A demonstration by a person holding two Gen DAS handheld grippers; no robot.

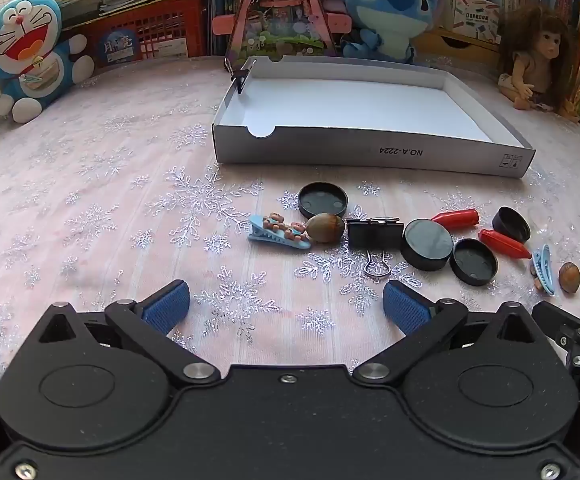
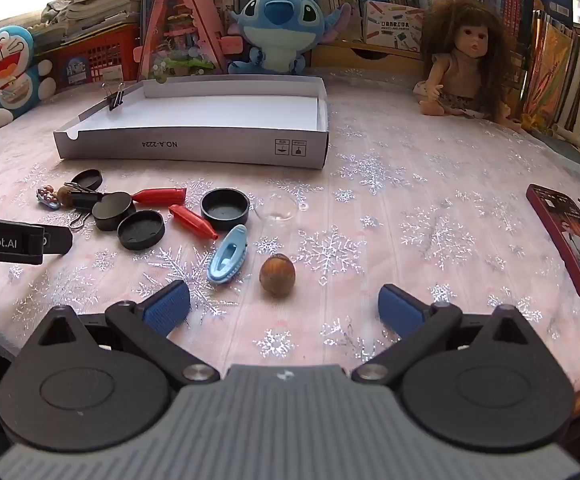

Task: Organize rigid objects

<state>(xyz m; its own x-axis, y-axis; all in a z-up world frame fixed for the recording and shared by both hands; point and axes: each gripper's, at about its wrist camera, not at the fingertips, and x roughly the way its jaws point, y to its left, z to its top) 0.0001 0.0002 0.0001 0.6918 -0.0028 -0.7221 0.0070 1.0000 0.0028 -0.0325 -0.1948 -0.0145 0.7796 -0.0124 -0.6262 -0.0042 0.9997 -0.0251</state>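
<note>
Both tools are released, their ribbed blue pads spread wide with nothing between them: the left tool (image 1: 286,300) hovers over bare cloth, the right tool (image 2: 284,300) just near of a brown, egg-shaped nut (image 2: 277,274). The worktop (image 2: 410,200) wears a pink cloth printed with glittery silver snowflakes. At the far side lies a shallow white cardboard tray (image 1: 370,154), rectangular, with a small black binder clip (image 1: 240,76) pinched on its far-left wall. The loose rigid pieces lie in a scatter near of the tray: round black plastic caps (image 1: 323,199), some rim up, two red tapered plastic pieces (image 1: 455,219), a large black binder clip (image 1: 375,232) with wire handles, a second nut (image 1: 325,227) touching a light-blue hair clip (image 1: 280,232) topped with little bears, and another blue hair clip (image 2: 228,254) just left of the nut by the right tool. A phone in a dark red case (image 2: 570,236) lies at the right edge.
</note>
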